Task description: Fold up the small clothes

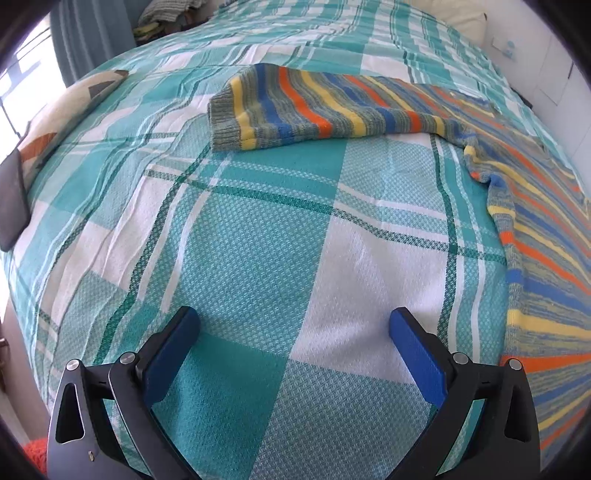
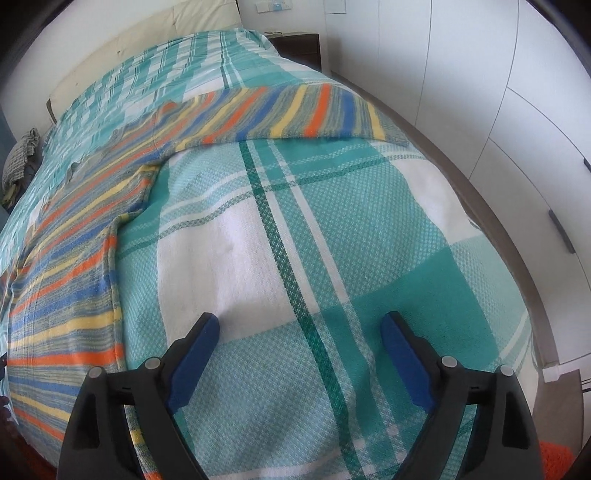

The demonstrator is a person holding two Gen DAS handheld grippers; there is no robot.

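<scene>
Our left tool (image 1: pixel 294 322) hangs over the bed with its blue-padded fingers (image 1: pixel 170 354) spread wide and nothing between them, just bare plaid bedspread (image 1: pixel 258 229) underneath. Our right tool (image 2: pixel 300 325) is the same story: jaws wide apart, empty, poised above a white and teal check of the same cover. The striped sweater (image 1: pixel 535 229) we're here for lies flat on the bedspread, knitted in grey-green with bands of orange, yellow and blue. In the left view its body runs down the right side, and one sleeve (image 1: pixel 303 110) stretches out across the bed ahead of us, ribbed cuff at its left end, lying well apart from the tool. In the right view the body fills the left side and the other sleeve (image 2: pixel 295 114) reaches to the right, its cuff near the bed's edge. Neither tool touches the knit. The cover is a waffle-textured weave in teal, white and dark green lines, lightly creased on the left. Round the room we see a patterned pillow (image 1: pixel 55 122) and a dark flat object at the left edge of the bed, a blue curtain (image 1: pixel 92 33) by a bright window, a cream headboard (image 2: pixel 147 48), a dark nightstand (image 2: pixel 299 48) and white wardrobe doors (image 2: pixel 498 92) along the right wall.
</scene>
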